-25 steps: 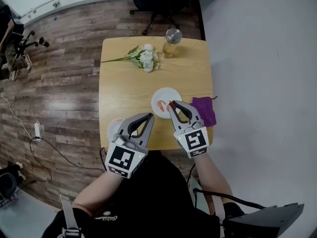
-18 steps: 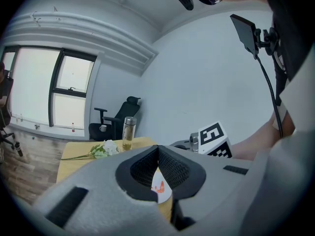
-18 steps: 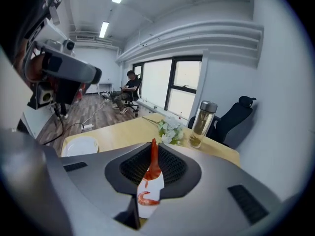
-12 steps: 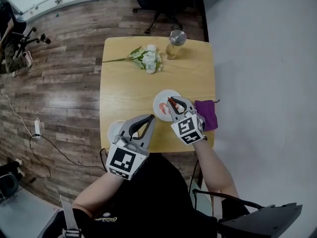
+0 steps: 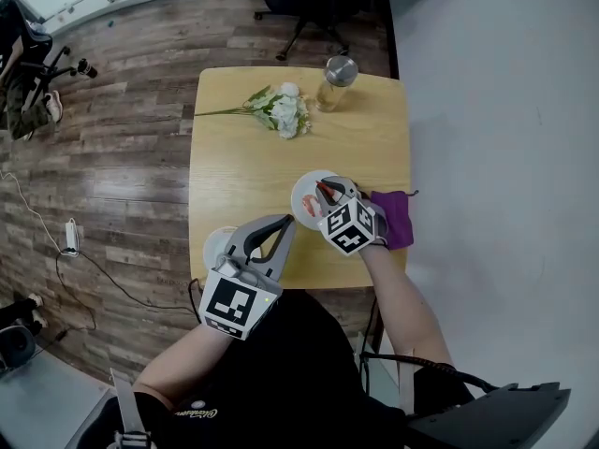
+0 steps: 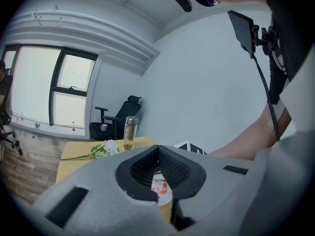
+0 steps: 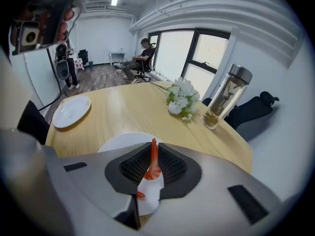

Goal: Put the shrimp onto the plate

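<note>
The right gripper has its jaws pinched on a shrimp that stands upright, directly over the plate. The left gripper, jaws together and empty, hangs near the plate.

Wooden table carries flower bunch, glass bottle, central plate, left-edge plate, purple cloth.
</note>
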Demonstrator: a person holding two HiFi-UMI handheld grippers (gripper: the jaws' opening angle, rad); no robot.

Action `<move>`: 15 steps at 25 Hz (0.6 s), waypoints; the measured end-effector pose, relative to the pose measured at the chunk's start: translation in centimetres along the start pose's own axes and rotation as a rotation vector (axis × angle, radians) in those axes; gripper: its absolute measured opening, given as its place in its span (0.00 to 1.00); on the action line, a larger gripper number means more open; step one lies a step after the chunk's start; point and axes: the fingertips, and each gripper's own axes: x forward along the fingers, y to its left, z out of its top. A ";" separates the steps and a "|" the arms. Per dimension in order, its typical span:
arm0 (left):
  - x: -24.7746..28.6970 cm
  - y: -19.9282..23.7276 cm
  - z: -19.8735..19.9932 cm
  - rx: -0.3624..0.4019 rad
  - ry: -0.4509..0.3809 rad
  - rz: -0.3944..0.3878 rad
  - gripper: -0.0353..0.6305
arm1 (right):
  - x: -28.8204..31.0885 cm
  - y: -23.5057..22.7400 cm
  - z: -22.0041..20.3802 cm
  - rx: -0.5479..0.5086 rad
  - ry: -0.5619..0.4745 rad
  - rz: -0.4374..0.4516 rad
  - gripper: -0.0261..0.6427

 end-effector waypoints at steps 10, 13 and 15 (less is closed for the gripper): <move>0.2 0.8 -1.7 -0.001 0.013 0.008 0.06 | 2.6 0.5 -1.6 -0.023 0.071 0.063 0.10; -0.1 1.3 -1.8 -0.004 0.016 0.018 0.06 | 3.0 0.7 -1.7 -0.037 0.093 0.087 0.10; -0.3 1.5 -1.8 -0.007 0.017 0.025 0.06 | 3.2 0.8 -1.8 -0.042 0.107 0.102 0.10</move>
